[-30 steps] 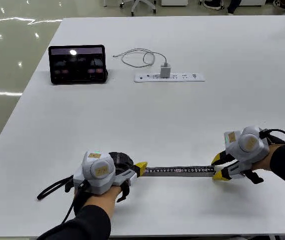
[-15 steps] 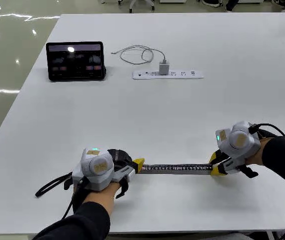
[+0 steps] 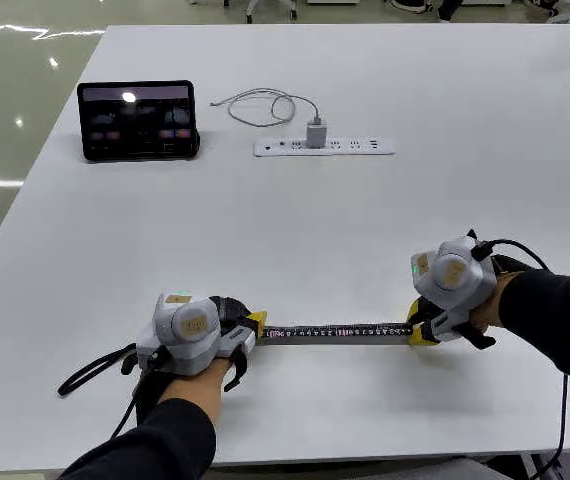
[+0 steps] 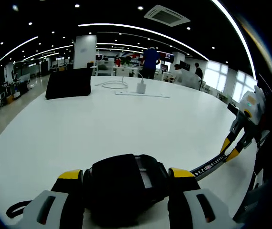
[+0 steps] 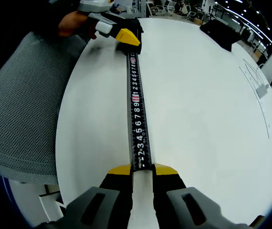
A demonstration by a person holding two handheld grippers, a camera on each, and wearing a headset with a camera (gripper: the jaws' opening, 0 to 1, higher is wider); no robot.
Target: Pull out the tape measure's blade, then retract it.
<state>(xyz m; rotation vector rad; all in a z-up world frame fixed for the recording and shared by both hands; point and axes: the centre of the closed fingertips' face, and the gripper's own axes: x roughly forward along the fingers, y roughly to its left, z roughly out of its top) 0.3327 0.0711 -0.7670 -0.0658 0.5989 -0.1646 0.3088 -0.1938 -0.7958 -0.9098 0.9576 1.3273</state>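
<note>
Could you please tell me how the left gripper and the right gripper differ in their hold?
The left gripper has its jaws wide apart, clamped around the tape measure's black case; the right gripper has its jaws nearly together, pinching the end of the blade. The left gripper faces across the table toward the tablet; the right gripper faces along the blade toward the left gripper. Both have yellow-tipped jaws.

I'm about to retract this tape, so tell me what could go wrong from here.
1. The right gripper pinches just the tip of the blade. If it slips or lets go all at once, the stretched blade may whip back into the tape measure case.
2. The left gripper clamps the tape measure case by its sides only, so a tug along the blade might twist it loose.
</note>
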